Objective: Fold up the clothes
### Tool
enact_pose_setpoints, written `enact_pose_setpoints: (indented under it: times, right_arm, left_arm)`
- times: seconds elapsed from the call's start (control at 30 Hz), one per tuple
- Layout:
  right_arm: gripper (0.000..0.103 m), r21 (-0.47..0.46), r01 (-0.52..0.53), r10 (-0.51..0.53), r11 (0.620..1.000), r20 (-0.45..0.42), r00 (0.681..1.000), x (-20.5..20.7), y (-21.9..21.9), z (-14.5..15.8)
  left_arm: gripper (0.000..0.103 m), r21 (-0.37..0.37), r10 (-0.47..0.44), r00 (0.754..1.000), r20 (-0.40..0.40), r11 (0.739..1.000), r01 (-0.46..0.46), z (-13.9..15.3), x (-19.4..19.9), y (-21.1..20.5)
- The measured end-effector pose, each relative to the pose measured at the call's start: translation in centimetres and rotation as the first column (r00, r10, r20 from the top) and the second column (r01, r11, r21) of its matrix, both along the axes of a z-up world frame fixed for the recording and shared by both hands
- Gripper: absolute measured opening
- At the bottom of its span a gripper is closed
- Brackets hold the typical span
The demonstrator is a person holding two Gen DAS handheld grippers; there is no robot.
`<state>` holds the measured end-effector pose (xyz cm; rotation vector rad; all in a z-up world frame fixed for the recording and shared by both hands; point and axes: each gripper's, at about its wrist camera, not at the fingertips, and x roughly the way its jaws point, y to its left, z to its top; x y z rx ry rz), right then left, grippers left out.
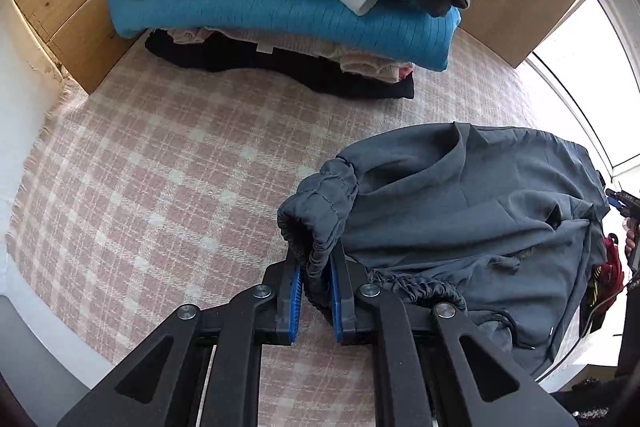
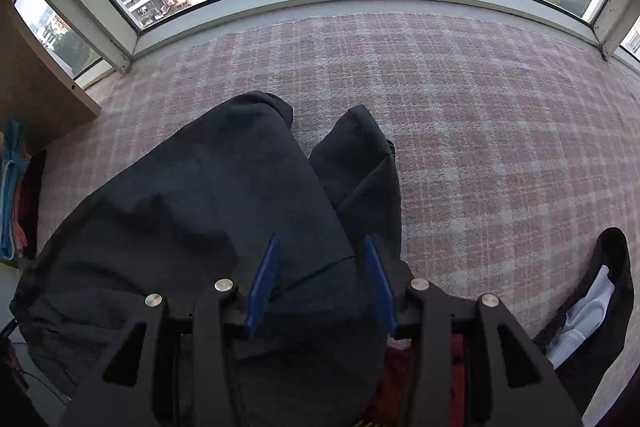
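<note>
Clamped between the blue pads of the left gripper [image 1: 314, 291] is the elastic cuff of a slate-grey garment [image 1: 472, 219] half-folded on a pink checked blanket [image 1: 160, 187], while the right gripper [image 2: 320, 279] is held apart above it, several folded clothes [image 1: 280, 7] already stacked nearby.

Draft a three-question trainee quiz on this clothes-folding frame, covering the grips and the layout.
1. True or false: the left gripper is shut on the elastic cuff of the grey garment.
2. The right gripper is: A) shut on the garment, B) open over the garment, C) out of view.
3. What colour is the thick knit in the folded stack?

Key: 1 true; 2 B; 3 blue.
</note>
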<state>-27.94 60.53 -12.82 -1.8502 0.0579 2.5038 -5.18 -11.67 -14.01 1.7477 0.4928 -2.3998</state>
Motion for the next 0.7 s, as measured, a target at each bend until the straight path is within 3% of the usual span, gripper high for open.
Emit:
enact_pose_setpoints:
  times: [0.07, 0.1, 0.13, 0.17, 0.27, 0.33, 0.4, 0.43, 0.47, 0.5, 0.53, 0.63, 0.67, 0.7]
  right_arm:
    - [0.044, 0.111, -0.019, 0.017, 0.994, 0.019, 1.0, 0.0, -1.2, -1.0]
    - [0.042, 0.099, -0.028, 0.026, 0.995, 0.021, 0.999, 0.2, -1.3, -1.2]
    - [0.016, 0.03, -0.038, 0.038, 0.999, 0.019, 0.999, 0.4, -1.2, -1.2]
    - [0.005, -0.003, -0.036, 0.036, 0.999, -0.001, 0.999, 1.1, -1.4, -0.4]
    - [0.005, -0.081, -0.026, 0.02, 0.996, -0.068, 0.997, 3.1, -1.9, 2.4]
    - [0.005, -0.147, -0.083, 0.065, 0.986, -0.123, 0.99, 5.6, -3.5, 5.3]
    - [0.005, -0.26, -0.202, 0.175, 0.944, -0.124, 0.977, 8.8, -6.8, 6.9]
    - [0.01, -0.315, -0.261, 0.232, 0.912, -0.128, 0.964, 10.4, -8.5, 7.6]
    - [0.013, -0.389, -0.342, 0.333, 0.856, -0.092, 0.938, 12.6, -10.7, 7.8]
    - [0.024, -0.451, -0.401, 0.429, 0.797, -0.045, 0.902, 14.3, -12.8, 7.3]
    - [0.026, -0.463, -0.442, 0.49, 0.768, -0.018, 0.871, 15.8, -14.4, 7.0]
    - [0.027, -0.28, -0.422, 0.425, 0.862, -0.051, 0.904, 16.5, -13.8, 7.2]
    - [0.029, -0.24, -0.364, 0.358, 0.9, -0.068, 0.931, 15.8, -12.4, 7.2]
    - [0.038, -0.193, -0.296, 0.286, 0.935, -0.082, 0.955, 14.9, -10.6, 7.3]
  left_arm:
    - [0.011, -0.005, -0.009, 1.0, -0.005, 1.0, 0.009, 0.2, -0.2, 0.2]
    - [0.011, -0.007, -0.013, 1.0, -0.009, 1.0, 0.013, 0.3, -0.3, 0.4]
    - [0.011, -0.006, -0.018, 1.0, -0.013, 1.0, 0.018, 0.4, -0.3, 0.4]
    - [0.011, -0.007, -0.024, 1.0, -0.015, 1.0, 0.023, 0.6, -0.4, 0.6]
    - [0.011, -0.007, -0.037, 0.999, -0.022, 0.999, 0.037, 0.9, -0.7, 0.7]
    - [0.011, 0.002, -0.037, 0.999, -0.027, 0.999, 0.037, 1.0, -0.6, 0.6]
    - [0.011, 0.008, -0.037, 0.999, -0.028, 0.999, 0.037, 1.0, -0.4, 0.6]
    - [0.011, 0.009, -0.038, 0.999, -0.027, 0.999, 0.039, 0.9, -0.4, 0.6]
    - [0.011, 0.008, -0.041, 0.999, -0.026, 0.999, 0.041, 0.9, -0.4, 0.6]
    - [0.011, 0.007, -0.044, 0.999, -0.025, 0.999, 0.044, 0.8, -0.5, 0.7]
    - [0.011, 0.007, -0.046, 0.999, -0.025, 0.999, 0.046, 0.8, -0.5, 0.8]
    - [0.011, 0.009, -0.052, 0.998, -0.024, 0.999, 0.053, 0.8, -0.4, 1.0]
    - [0.011, 0.01, -0.054, 0.998, -0.024, 0.998, 0.055, 0.8, -0.4, 1.1]
    - [0.011, 0.011, -0.057, 0.998, -0.024, 0.998, 0.057, 0.8, -0.4, 1.1]
